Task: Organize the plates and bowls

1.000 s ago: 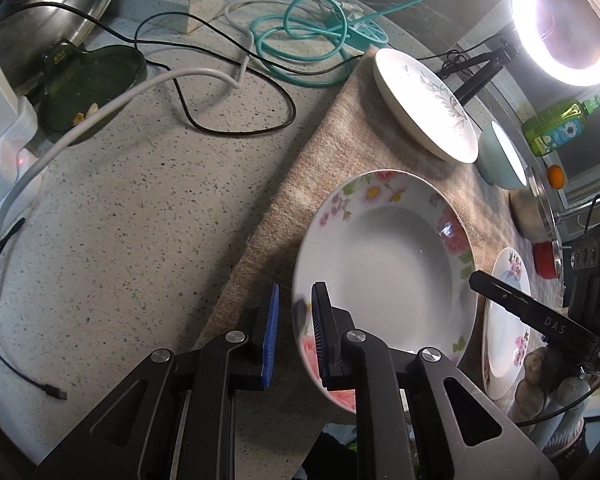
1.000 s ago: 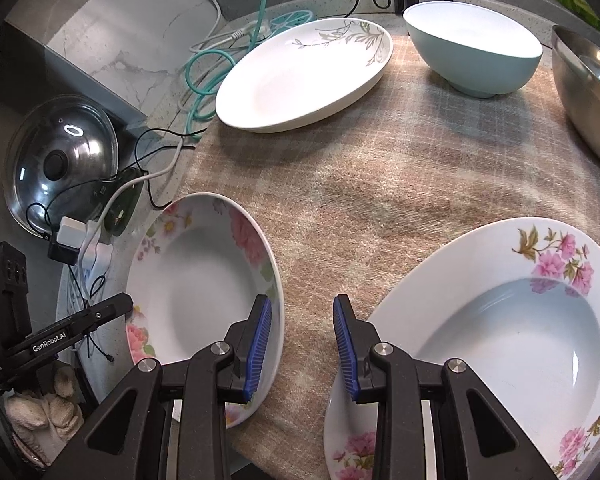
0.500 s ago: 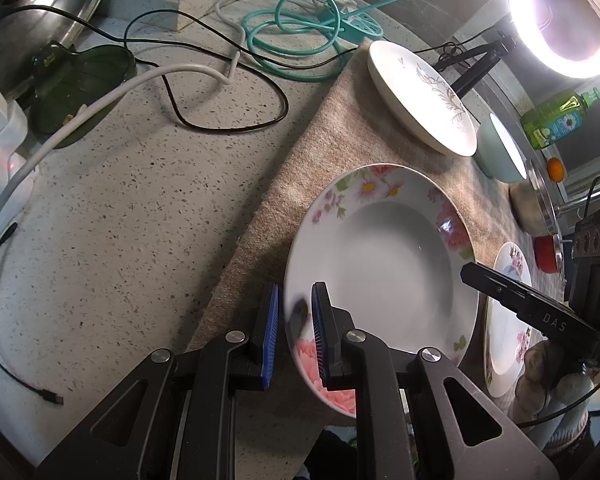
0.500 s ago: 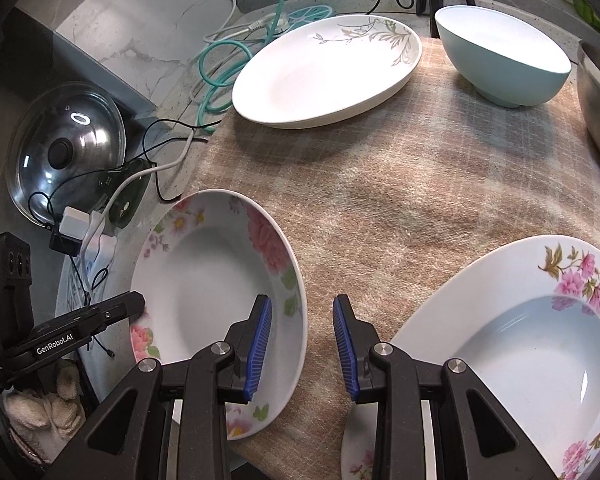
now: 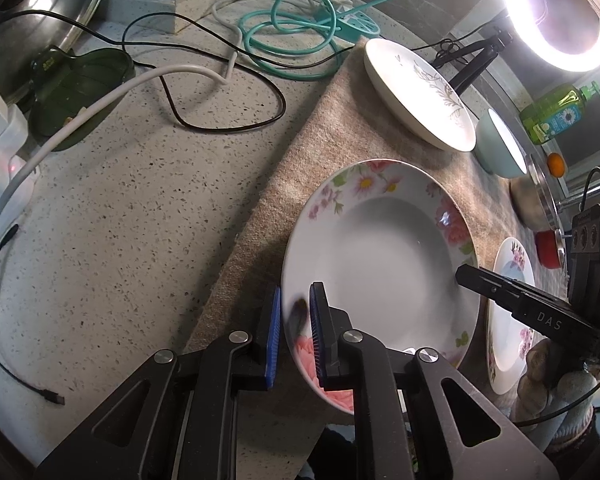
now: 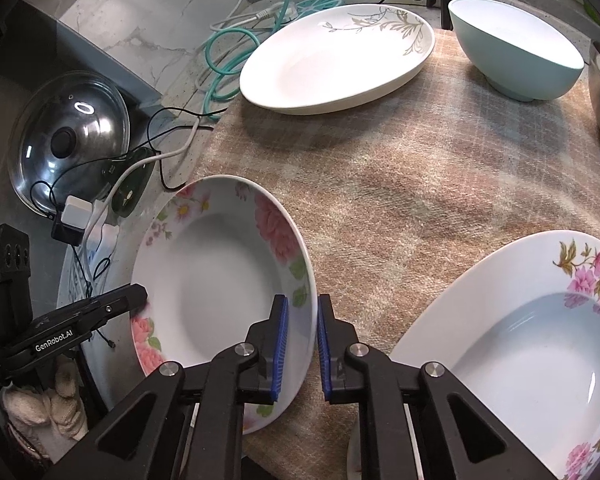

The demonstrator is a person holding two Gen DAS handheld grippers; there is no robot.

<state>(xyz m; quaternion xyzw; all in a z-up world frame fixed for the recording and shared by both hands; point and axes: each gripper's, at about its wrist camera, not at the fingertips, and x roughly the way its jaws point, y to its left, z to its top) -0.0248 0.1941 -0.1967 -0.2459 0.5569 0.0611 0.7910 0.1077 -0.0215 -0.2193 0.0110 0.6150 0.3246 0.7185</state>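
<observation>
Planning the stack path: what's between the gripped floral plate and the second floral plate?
Only bare plaid cloth separates the gripped floral plate from the second floral plate, per the right wrist view.

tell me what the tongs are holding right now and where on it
Both tongs grip the floral plate by its rim, on opposite sides: the left tongs on one edge, the right tongs, which have just been closing, on the other.

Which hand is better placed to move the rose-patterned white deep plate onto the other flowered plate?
Probably right. The right gripper, jaws just closed, pinches the rose-patterned plate on the rim facing the other flowered plate; the left gripper holds the far rim.
</observation>
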